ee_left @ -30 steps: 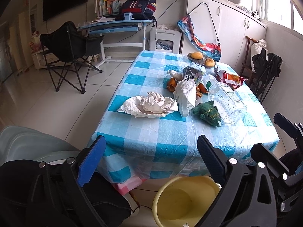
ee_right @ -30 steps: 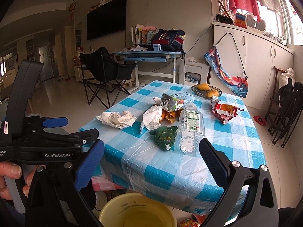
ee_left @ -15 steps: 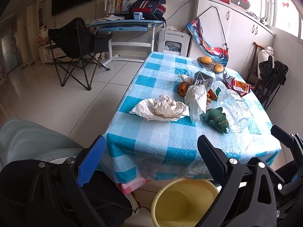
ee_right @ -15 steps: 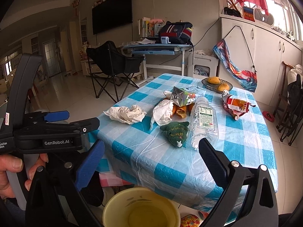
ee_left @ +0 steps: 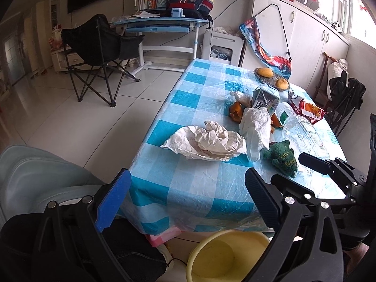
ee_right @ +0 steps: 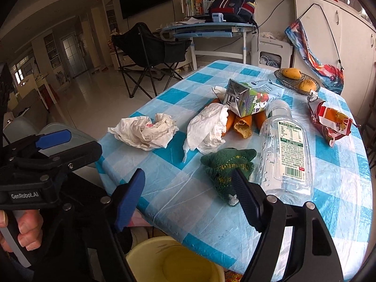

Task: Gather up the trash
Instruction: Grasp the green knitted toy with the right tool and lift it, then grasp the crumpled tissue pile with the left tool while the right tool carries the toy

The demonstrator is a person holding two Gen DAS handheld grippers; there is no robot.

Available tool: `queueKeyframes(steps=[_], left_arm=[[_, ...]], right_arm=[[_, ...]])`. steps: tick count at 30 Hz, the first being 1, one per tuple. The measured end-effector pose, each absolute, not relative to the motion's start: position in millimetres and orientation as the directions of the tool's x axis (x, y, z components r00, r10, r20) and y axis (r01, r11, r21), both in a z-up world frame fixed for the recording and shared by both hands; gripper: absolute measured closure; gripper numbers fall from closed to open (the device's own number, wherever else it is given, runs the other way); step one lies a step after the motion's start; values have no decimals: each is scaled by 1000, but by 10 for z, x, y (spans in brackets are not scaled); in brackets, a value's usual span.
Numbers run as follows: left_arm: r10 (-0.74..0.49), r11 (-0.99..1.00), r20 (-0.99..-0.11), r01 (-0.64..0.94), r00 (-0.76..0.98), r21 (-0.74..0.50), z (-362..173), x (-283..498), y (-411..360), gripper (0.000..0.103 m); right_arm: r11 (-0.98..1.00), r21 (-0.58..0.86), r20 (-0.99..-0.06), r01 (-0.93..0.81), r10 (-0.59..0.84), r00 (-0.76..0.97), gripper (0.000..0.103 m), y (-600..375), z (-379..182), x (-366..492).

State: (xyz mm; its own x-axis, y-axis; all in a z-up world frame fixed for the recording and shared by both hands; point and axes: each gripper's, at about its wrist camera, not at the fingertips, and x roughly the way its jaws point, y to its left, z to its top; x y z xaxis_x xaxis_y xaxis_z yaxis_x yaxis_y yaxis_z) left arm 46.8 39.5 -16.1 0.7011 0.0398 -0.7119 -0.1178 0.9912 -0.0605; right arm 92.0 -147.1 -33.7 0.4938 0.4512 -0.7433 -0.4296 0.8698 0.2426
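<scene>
Trash lies on a blue checked table (ee_left: 188, 188): crumpled paper (ee_left: 209, 142) (ee_right: 145, 131), a white plastic bag (ee_left: 256, 127) (ee_right: 206, 129), a crushed drink carton (ee_right: 249, 96), orange peels (ee_right: 243, 123), an empty clear bottle (ee_right: 285, 150) and a red snack wrapper (ee_right: 331, 119). A yellow bucket (ee_left: 225, 256) (ee_right: 174, 260) stands on the floor under the near table edge. My left gripper (ee_left: 185, 197) is open and empty before the table edge. My right gripper (ee_right: 188, 185) is open and empty, just short of a green plush toy (ee_right: 225, 166).
A basket with two mangoes (ee_right: 297, 80) sits at the table's far end. A folding chair (ee_left: 98, 54) and a desk (ee_left: 159, 23) stand on the floor to the left. A grey chair back (ee_left: 35, 176) is near my left gripper.
Both grippers have moved forward toward the table; the trash looks larger and closer. Both stay open and empty.
</scene>
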Motion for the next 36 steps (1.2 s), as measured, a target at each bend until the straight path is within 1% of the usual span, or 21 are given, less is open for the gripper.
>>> queueKeyframes(steps=[5,6,7,8,10,11,13,14,15,16,17,19,20,21,22,23,26,28,31,36], left_arm=[[42,990,-736,-128,676,-61,-231,762,314,9],[47,990,-742,-133,668,-57,-265,832,297,9],[50,989,-751,-139,659,-56,-305,904,279,9],[52,989,-756,-141,652,-54,-342,968,258,9],[65,990,-760,-140,646,-35,-398,1092,190,9],[71,991,-762,-134,644,-22,-422,1141,150,9],[77,993,-766,-121,638,0,-473,1220,80,9],[83,993,-770,-116,632,12,-501,1257,55,9],[85,993,-774,-112,628,18,-532,1287,40,9],[74,995,-776,-103,626,12,-558,1304,39,17],[56,996,-784,-92,618,-1,-588,1319,44,34],[10,996,-795,-79,607,-48,-636,1335,98,49],[5,995,-787,-82,617,-58,-629,1319,132,69],[-9,994,-788,-82,616,-76,-624,1315,169,76],[-50,990,-789,-74,613,-120,-619,1314,215,86],[-81,985,-787,-73,612,-159,-619,1308,257,92],[-111,979,-771,-64,628,-194,-580,1218,290,98],[-140,976,-751,-39,645,-216,-527,1147,272,100],[-197,967,-712,13,674,-255,-427,1012,255,101],[-243,960,-689,67,683,-271,-322,799,216,101]], right_arm=[[896,225,-767,-383,406,497,31,-1523,-458,1029],[900,229,-768,-371,401,499,33,-1562,-461,1036],[904,227,-772,-362,393,500,37,-1591,-471,1042],[908,222,-777,-356,385,498,39,-1603,-487,1043],[914,217,-784,-344,373,497,48,-1643,-520,1083],[916,218,-787,-337,369,495,51,-1671,-531,1091],[920,225,-792,-322,365,490,66,-1709,-571,1128],[921,232,-794,-314,365,486,71,-1733,-586,1133],[919,242,-790,-310,373,486,73,-1736,-591,1150],[919,248,-787,-308,376,489,74,-1745,-582,1141],[916,252,-783,-313,383,489,75,-1734,-571,1136],[910,255,-779,-326,393,489,75,-1695,-543,1106],[907,260,-777,-331,400,486,76,-1680,-531,1091],[903,270,-774,-334,410,483,76,-1678,-516,1073],[898,285,-768,-335,423,480,76,-1680,-503,1058],[893,301,-762,-335,436,479,76,-1685,-482,1028],[880,330,-747,-341,465,475,76,-1685,-418,916],[874,336,-741,-350,475,475,76,-1688,-366,851],[868,353,-732,-349,489,474,76,-1711,-310,755],[854,407,-723,-323,518,457,75,-1770,-297,538]])
